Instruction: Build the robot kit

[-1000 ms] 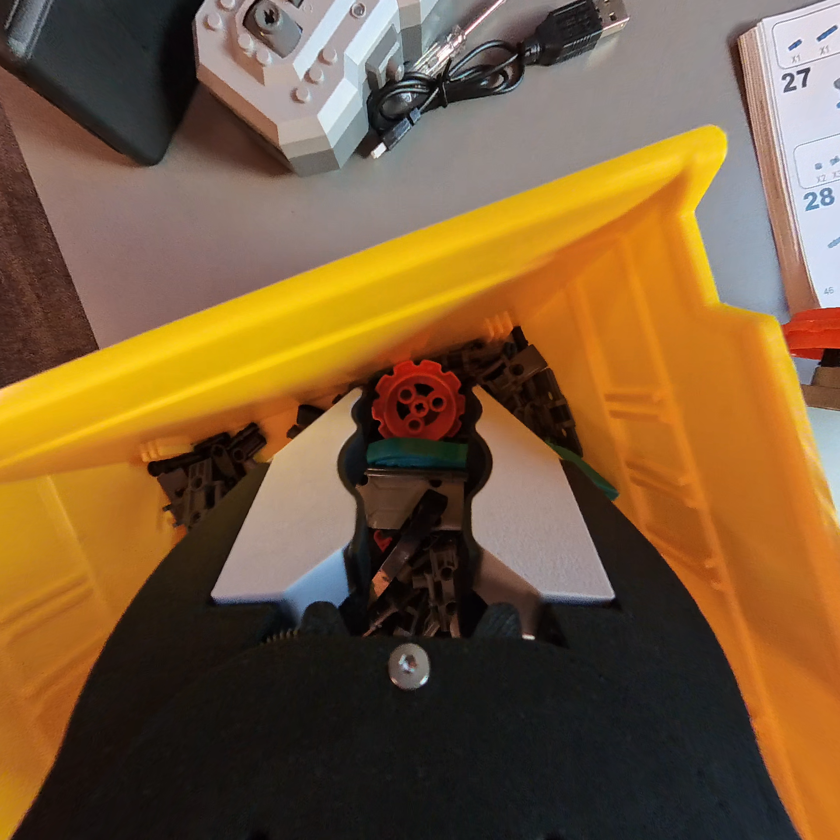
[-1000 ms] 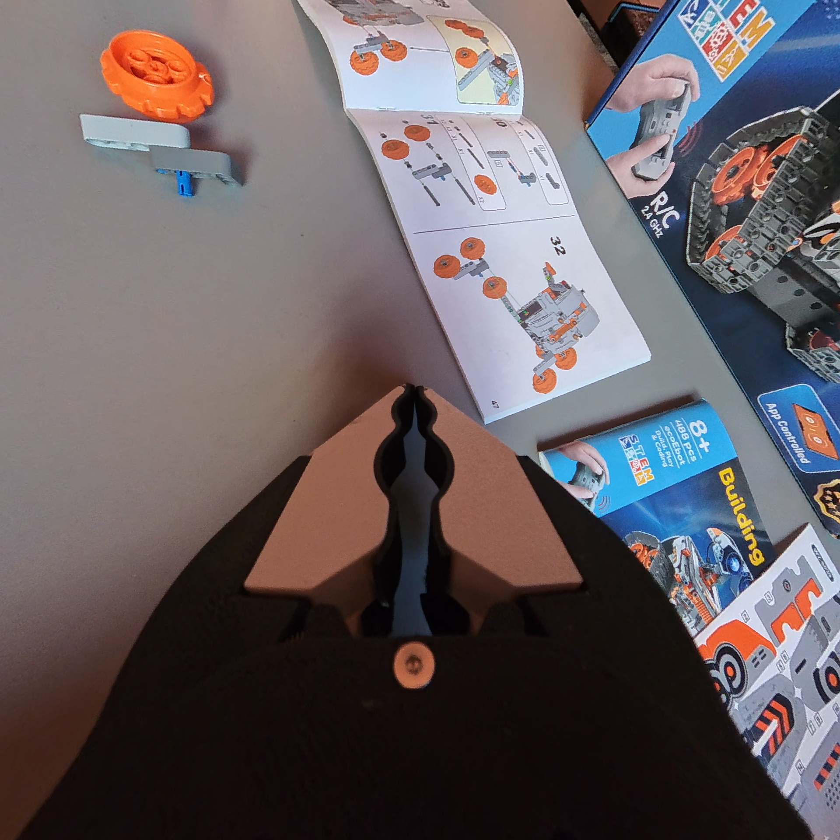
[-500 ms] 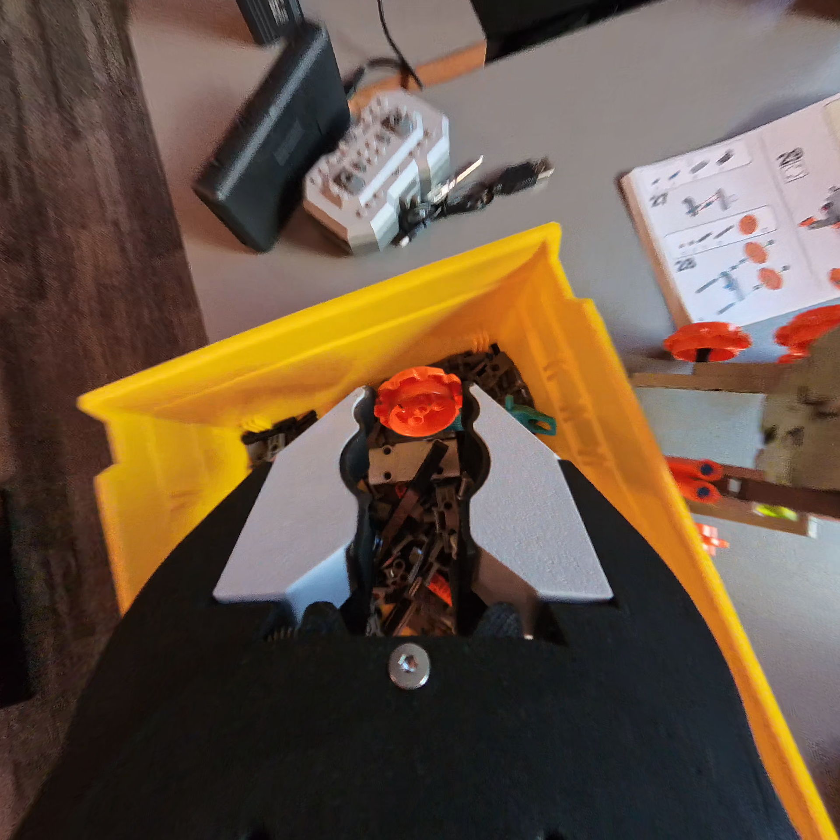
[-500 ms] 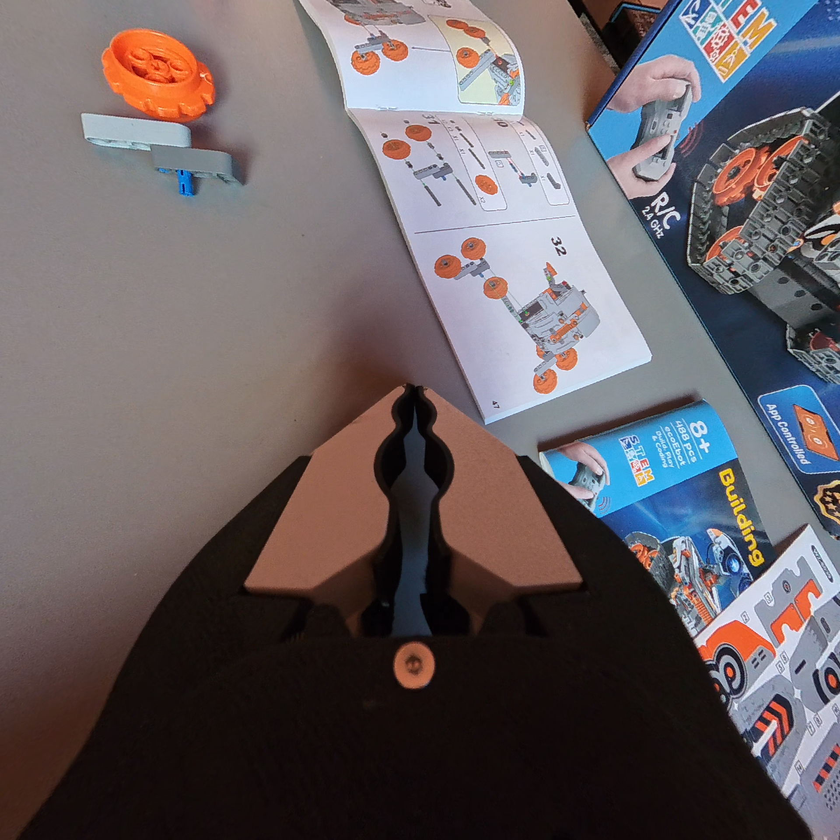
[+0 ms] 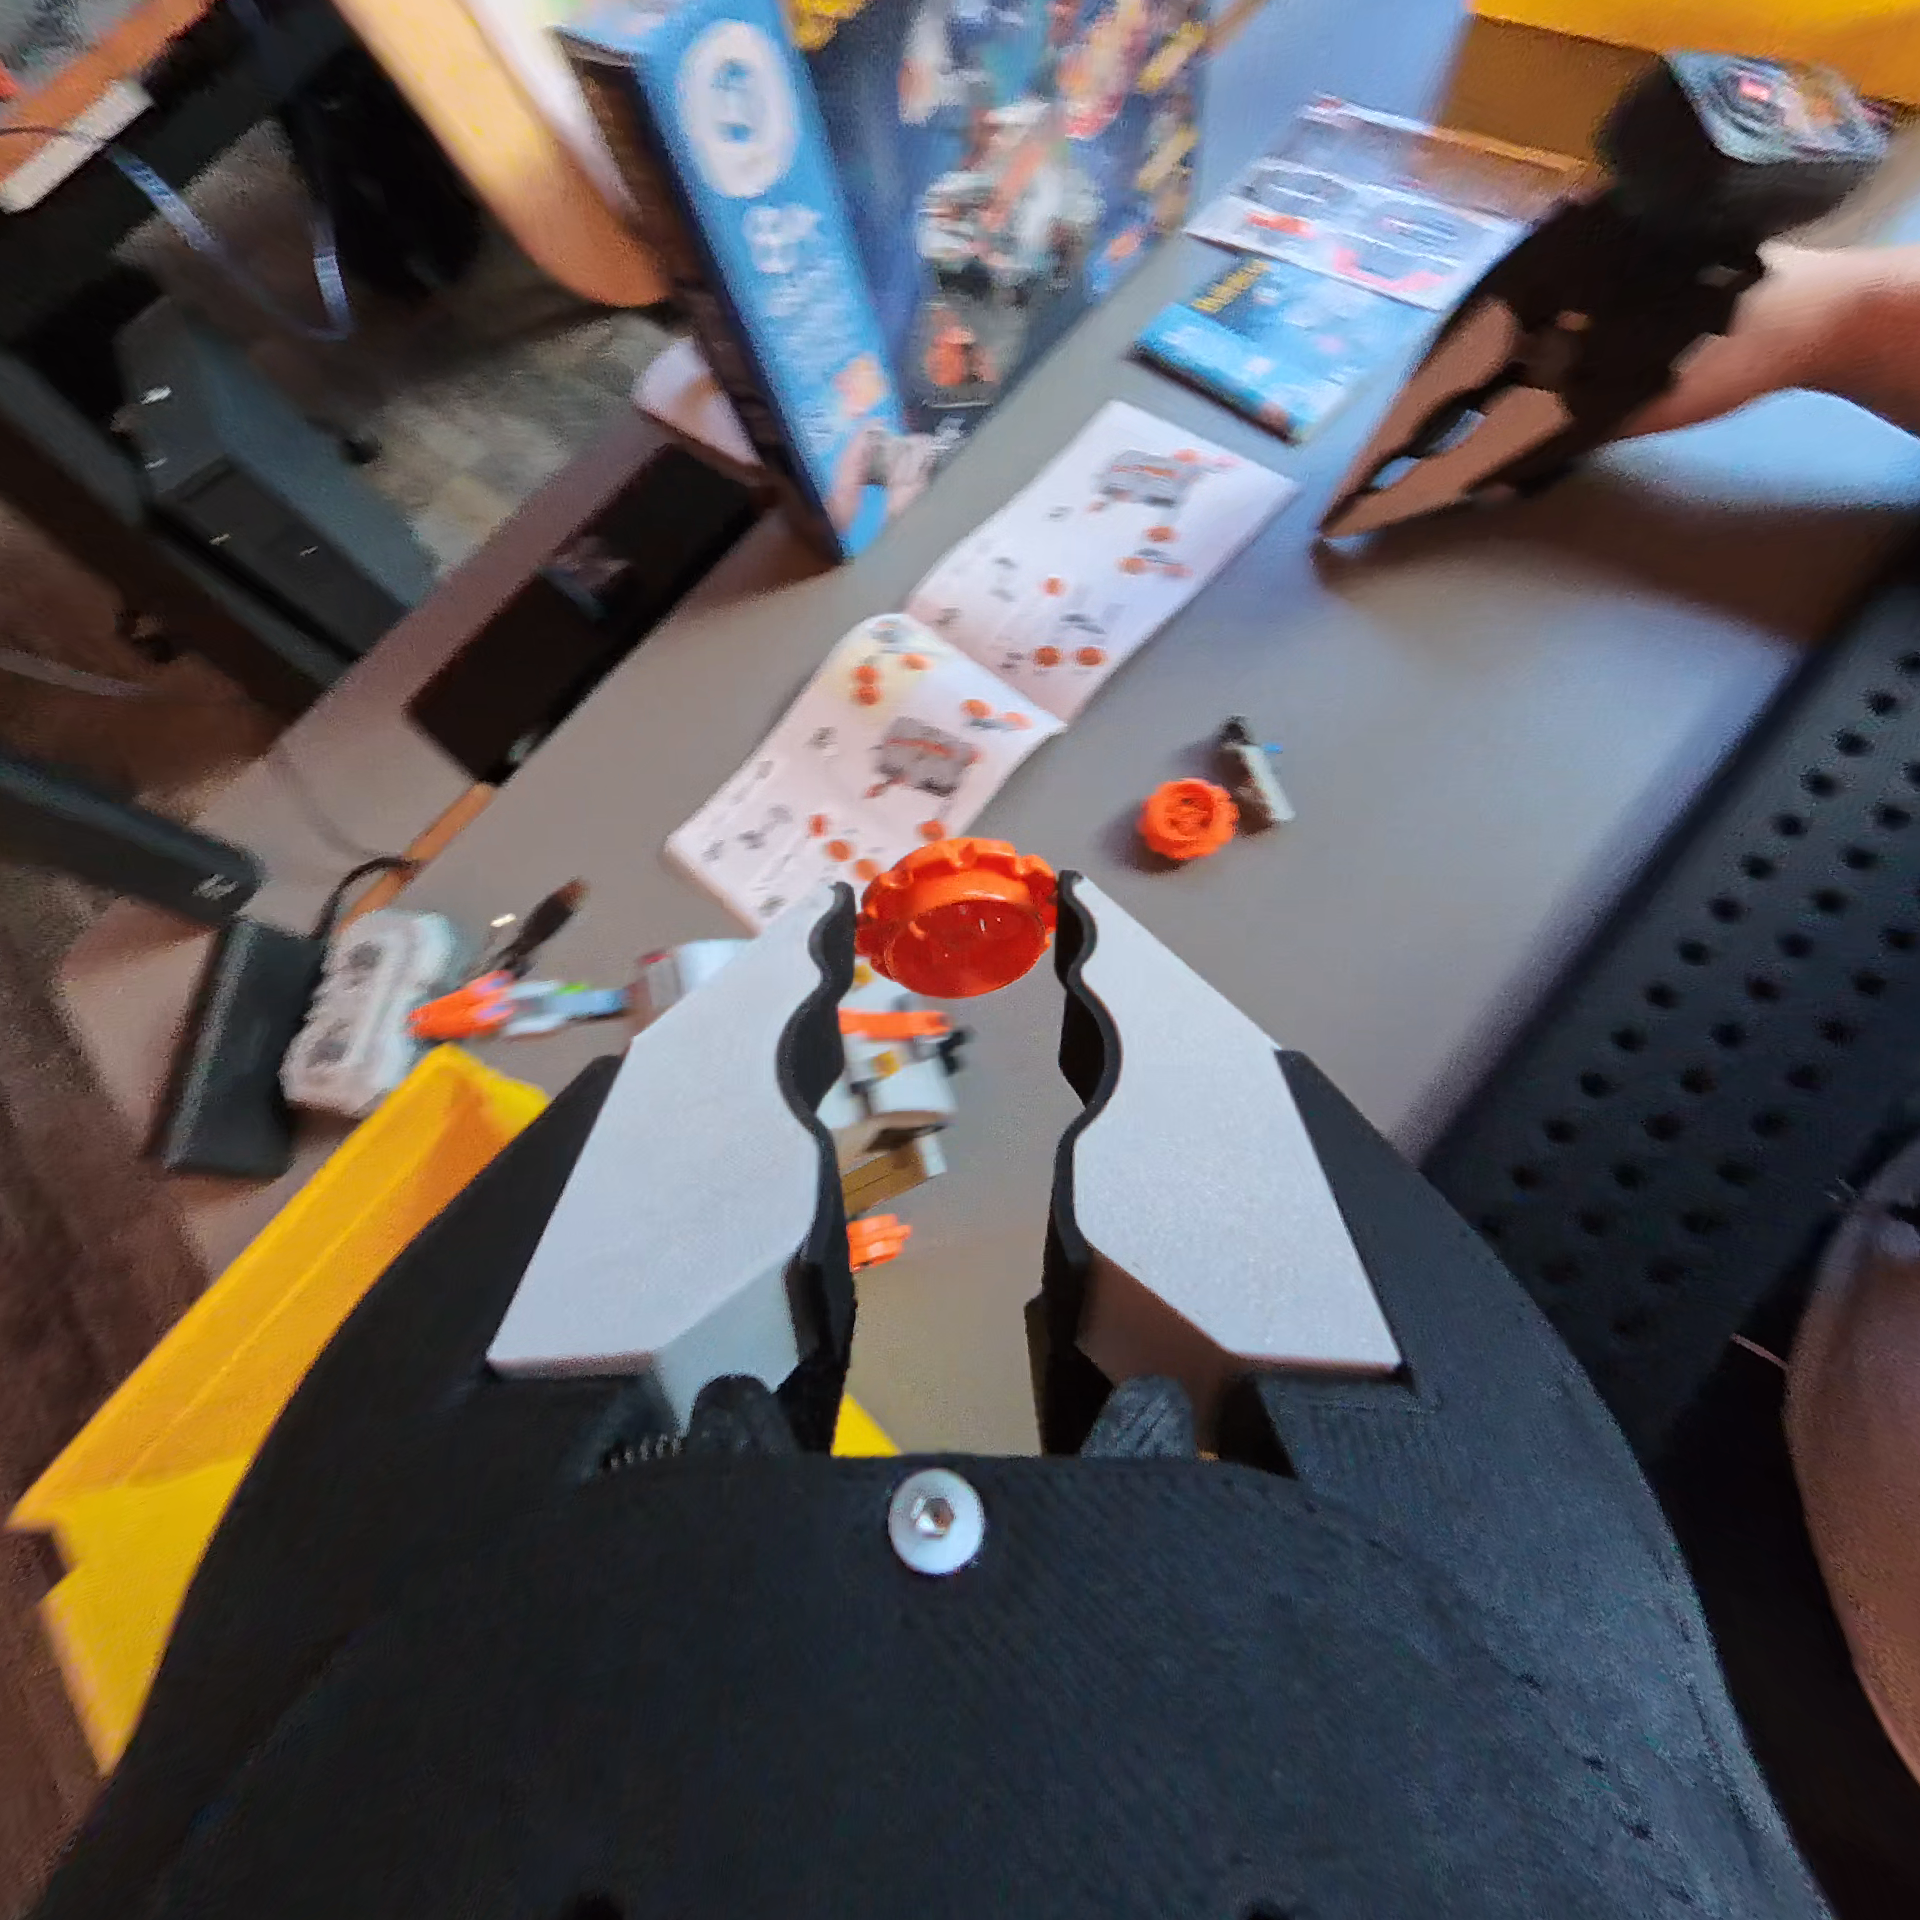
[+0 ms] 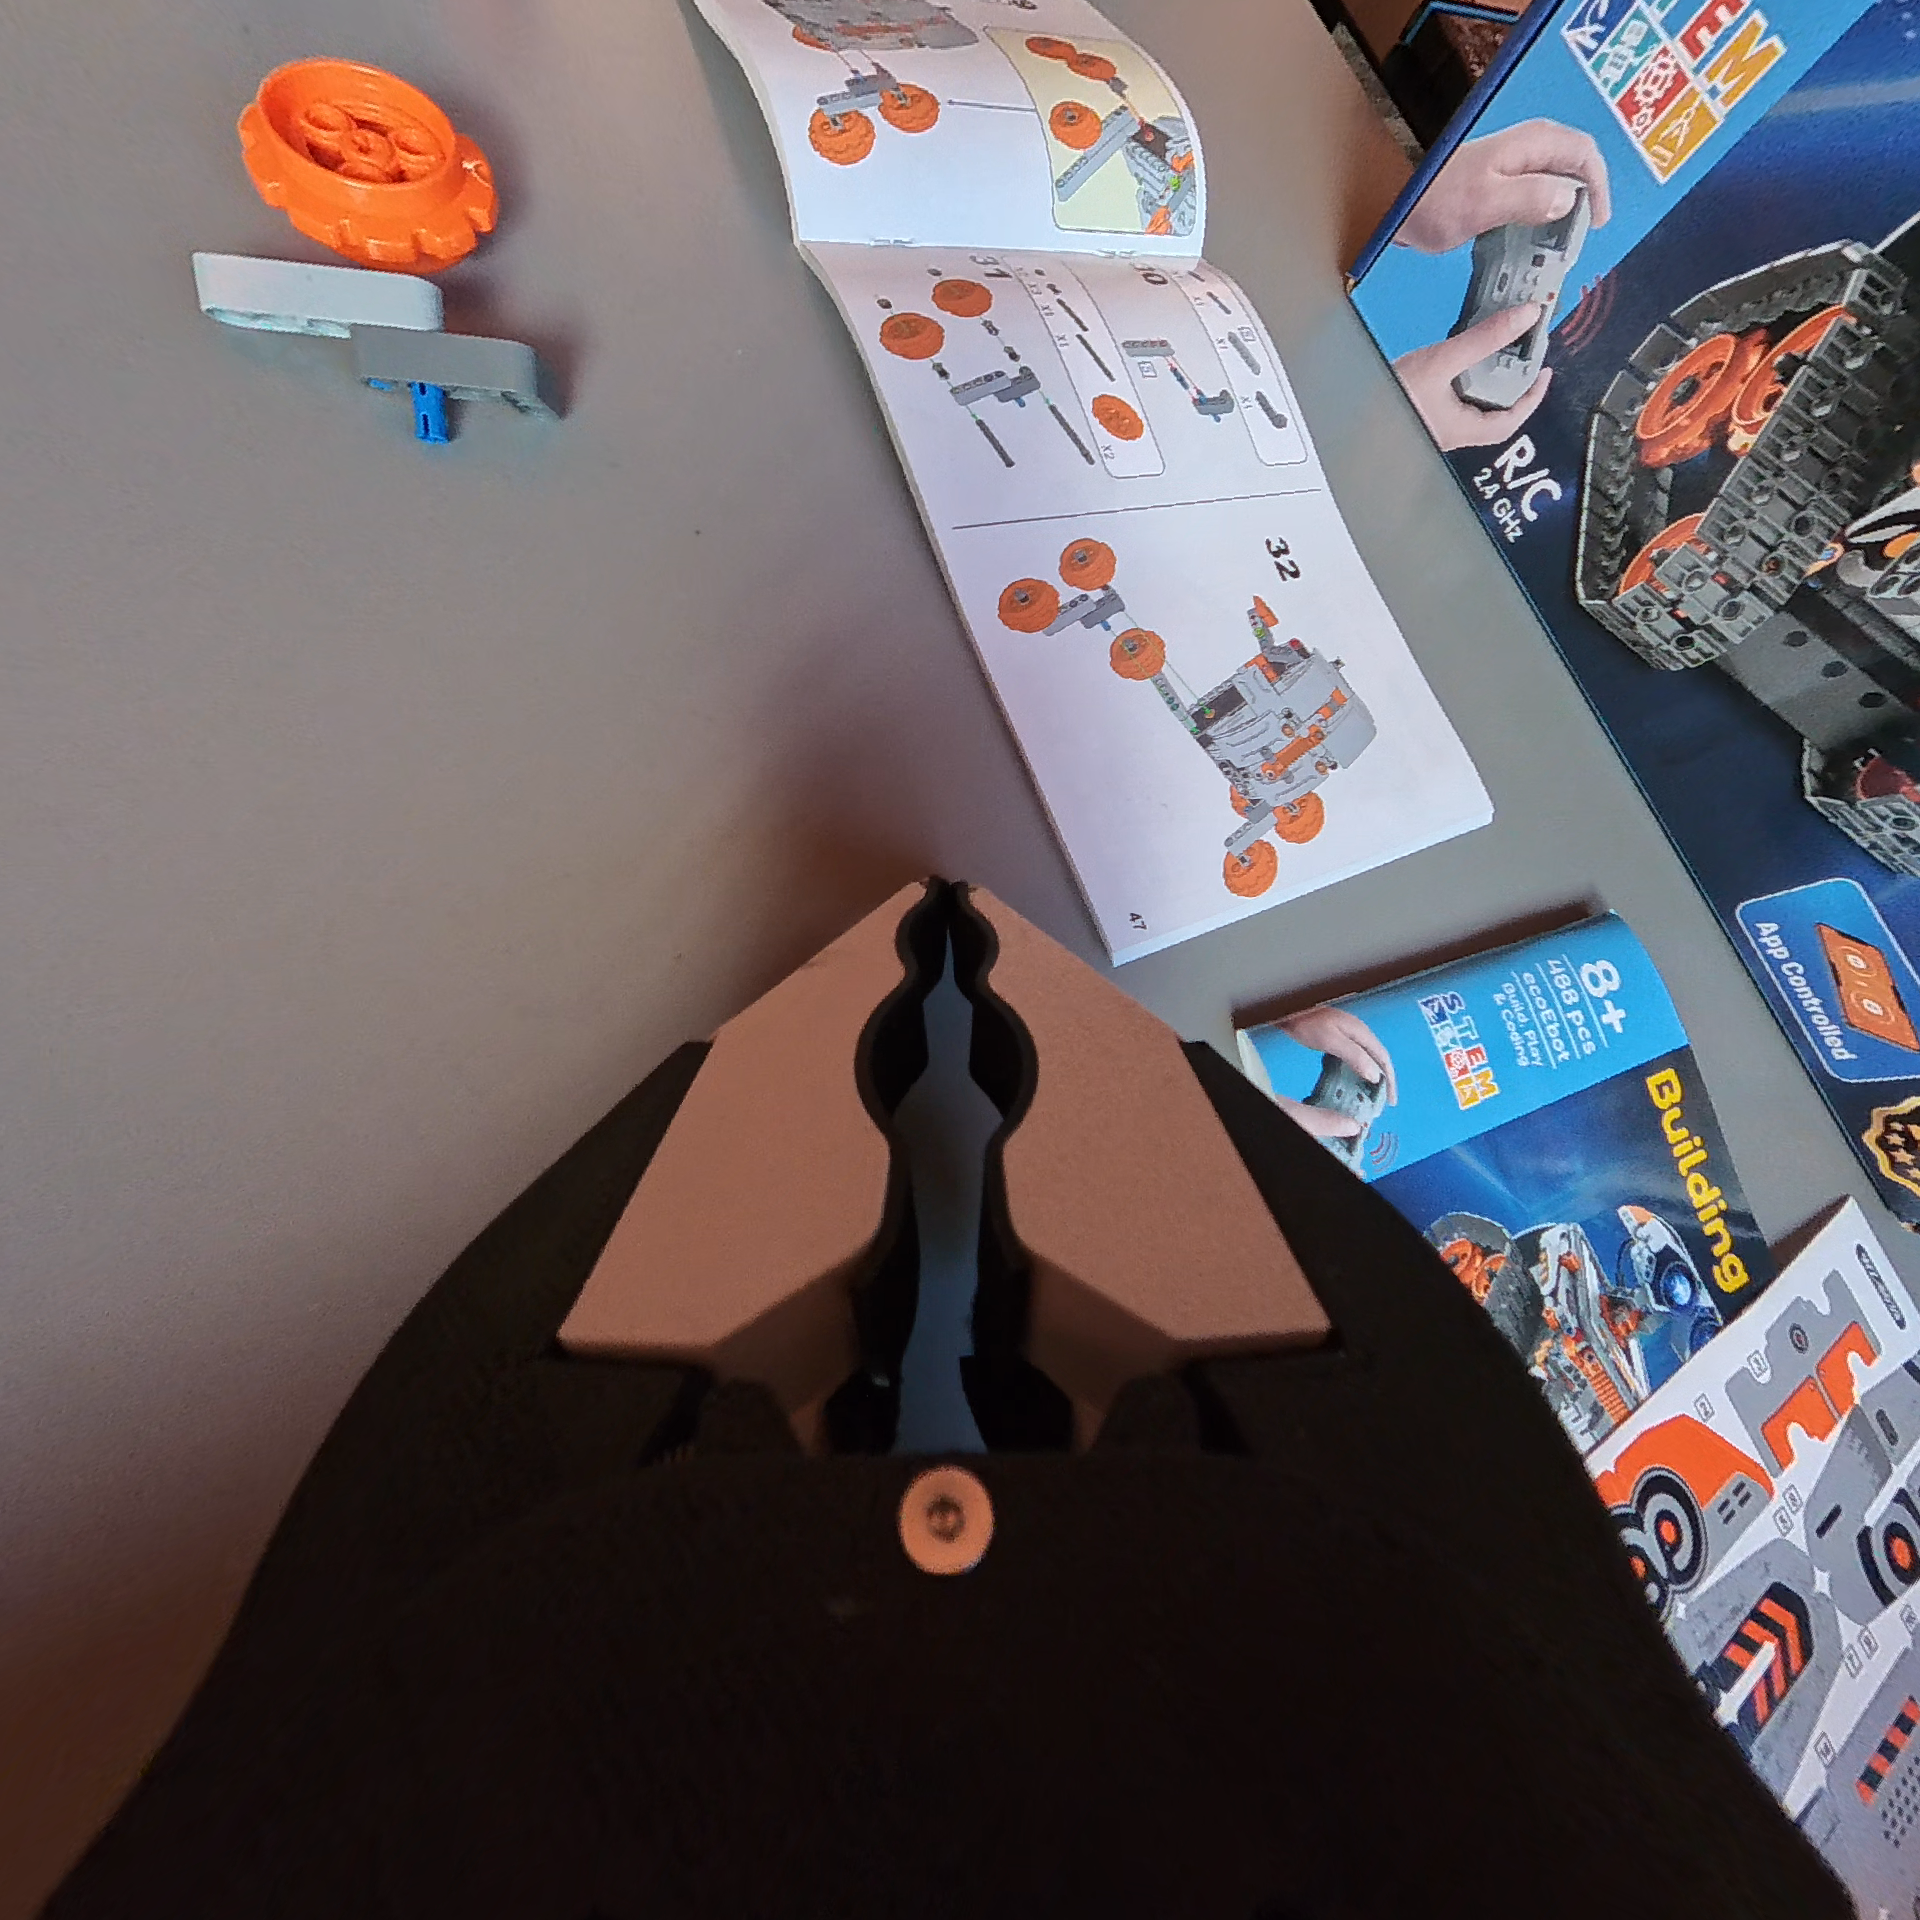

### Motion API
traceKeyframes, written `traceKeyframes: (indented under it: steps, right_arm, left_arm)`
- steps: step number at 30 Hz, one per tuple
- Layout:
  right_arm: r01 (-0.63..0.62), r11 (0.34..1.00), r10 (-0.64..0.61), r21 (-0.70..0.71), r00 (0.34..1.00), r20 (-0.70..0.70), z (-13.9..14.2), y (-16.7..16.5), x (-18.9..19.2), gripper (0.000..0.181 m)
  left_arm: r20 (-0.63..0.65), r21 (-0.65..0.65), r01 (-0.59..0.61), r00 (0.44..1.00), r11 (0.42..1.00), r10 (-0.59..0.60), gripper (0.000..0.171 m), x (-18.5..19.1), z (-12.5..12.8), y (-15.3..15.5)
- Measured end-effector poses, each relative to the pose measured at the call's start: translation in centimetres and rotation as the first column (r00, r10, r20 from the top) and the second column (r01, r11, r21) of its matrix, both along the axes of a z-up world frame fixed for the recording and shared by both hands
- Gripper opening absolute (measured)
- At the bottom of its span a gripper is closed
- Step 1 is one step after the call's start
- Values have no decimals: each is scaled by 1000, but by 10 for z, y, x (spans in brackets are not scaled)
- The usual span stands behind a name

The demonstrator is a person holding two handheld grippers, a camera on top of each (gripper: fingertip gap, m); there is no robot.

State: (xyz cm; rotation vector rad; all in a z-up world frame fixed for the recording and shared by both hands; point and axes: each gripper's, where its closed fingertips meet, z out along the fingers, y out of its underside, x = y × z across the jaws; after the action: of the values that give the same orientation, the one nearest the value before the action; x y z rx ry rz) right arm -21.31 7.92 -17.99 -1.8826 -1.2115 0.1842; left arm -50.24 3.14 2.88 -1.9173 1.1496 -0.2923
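Observation:
My left gripper (image 5: 954, 914) is shut on an orange toothed wheel (image 5: 951, 928) and holds it in the air above the grey table. A partly built grey and orange model (image 5: 883, 1091) lies on the table below it. A second orange wheel (image 5: 1187, 819) lies farther off beside grey beams (image 5: 1257, 774); it also shows in the right wrist view (image 6: 366, 166), with the grey beams (image 6: 369, 327) and a blue pin (image 6: 426, 410). My right gripper (image 6: 945, 888) is shut and empty, low over the table; it also shows in the left wrist view (image 5: 1340, 530).
A yellow bin (image 5: 239, 1309) is at lower left. An open instruction booklet (image 6: 1091, 468) lies ahead, with a blue kit box (image 6: 1714, 416), a blue leaflet (image 6: 1507, 1122) and a sticker sheet (image 6: 1787, 1455) to the right. A grey controller (image 5: 358, 1008) and black perforated board (image 5: 1714, 987) flank the table. My right fingertips sit around 35 cm from my left ones. The blue pin (image 6: 426, 410) is closer to my right gripper, around 12 cm from its tips; the left tips are 25 cm off. Look for it in the left wrist view (image 5: 1267, 749) too.
My left gripper has lifted out of the yellow bin with the orange wheel and swung up and right over the table. My right gripper has not moved.

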Motion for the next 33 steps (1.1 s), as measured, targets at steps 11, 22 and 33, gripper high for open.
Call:
traceKeyframes:
  steps: [11, 22, 33]
  right_arm:
    - [-15, 1000, 15, -2, 1000, 10, -1, -3, 0, 0]
    - [-26, 1000, 26, -13, 1000, 8, -1, -3, 0, 0]
    - [-33, 999, 33, -10, 999, 11, -1, -4, -1, 0]
  left_arm:
    - [-206, -176, 129, 965, 976, -164, 37, 85, -142, -23]
    - [-309, -388, 122, 916, 913, -254, 37, 87, -190, -29]
    - [-302, -435, 111, 917, 894, -260, 36, 99, -214, -28]
